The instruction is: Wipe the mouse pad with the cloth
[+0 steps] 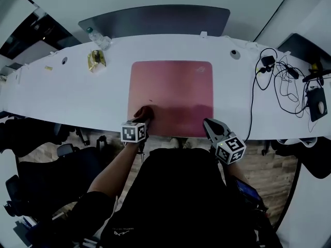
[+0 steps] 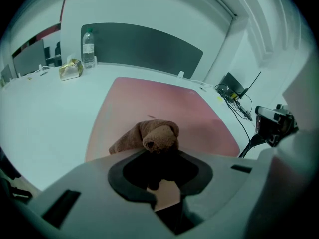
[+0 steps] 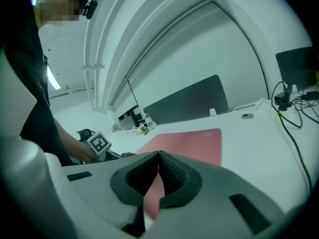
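My pad [image 1: 173, 94] is a large pink-red rectangle with rounded corners, lying flat on the white desk [image 1: 72, 94], its near edge close to the desk's edge in front of me. The cloth [image 2: 152, 136] is brown and bunched into a lump, pinched in my left gripper [image 2: 158, 156] and sitting on the pad by its near left corner, one flap trailing left

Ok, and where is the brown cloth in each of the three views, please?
Head view: the cloth lies on the near left corner of the mouse pad.
Left gripper view: the cloth is at the centre, clamped in the left gripper.
Right gripper view: it cannot be made out, too small to tell.
Shared landmark: the pink mouse pad, visible in all three views.
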Available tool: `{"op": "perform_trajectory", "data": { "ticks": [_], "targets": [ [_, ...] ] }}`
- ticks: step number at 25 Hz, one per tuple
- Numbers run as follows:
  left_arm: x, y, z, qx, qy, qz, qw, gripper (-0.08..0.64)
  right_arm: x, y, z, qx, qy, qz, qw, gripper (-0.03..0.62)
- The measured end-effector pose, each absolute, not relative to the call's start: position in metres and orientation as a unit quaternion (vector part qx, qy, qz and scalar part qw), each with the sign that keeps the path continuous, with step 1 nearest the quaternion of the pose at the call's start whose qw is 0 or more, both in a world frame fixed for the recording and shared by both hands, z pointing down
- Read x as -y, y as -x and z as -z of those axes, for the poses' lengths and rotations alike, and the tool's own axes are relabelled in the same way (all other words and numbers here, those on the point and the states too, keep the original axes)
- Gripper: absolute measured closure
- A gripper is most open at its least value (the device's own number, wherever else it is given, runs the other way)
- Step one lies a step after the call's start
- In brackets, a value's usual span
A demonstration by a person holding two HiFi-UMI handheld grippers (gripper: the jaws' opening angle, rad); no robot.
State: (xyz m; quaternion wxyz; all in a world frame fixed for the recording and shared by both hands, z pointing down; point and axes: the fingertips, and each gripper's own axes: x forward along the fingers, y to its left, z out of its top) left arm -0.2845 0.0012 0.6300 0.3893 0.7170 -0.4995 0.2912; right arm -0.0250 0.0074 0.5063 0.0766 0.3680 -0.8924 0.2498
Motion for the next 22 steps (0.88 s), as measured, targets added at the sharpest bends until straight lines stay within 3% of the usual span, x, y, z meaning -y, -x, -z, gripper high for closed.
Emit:
{"op": "perform_trajectory", "data": {
  "ticks": [9, 22],
  "targets": [
    [-0.004, 0.226, -0.632, 0.447, -0.733, -0.285, 0.425, 0.468, 0.008, 0.007, -0.509, 0.887, -0.375, -0.26, 0.07, 0.566],
    [-0.007, 0.14, -0.633, 0.362, -0.77, -0.318, 0.419, 0.468, 0.026, -0.022, -0.518, 0.882, -0.385, -0.267, 0.053, 0.566]
  ]
}}
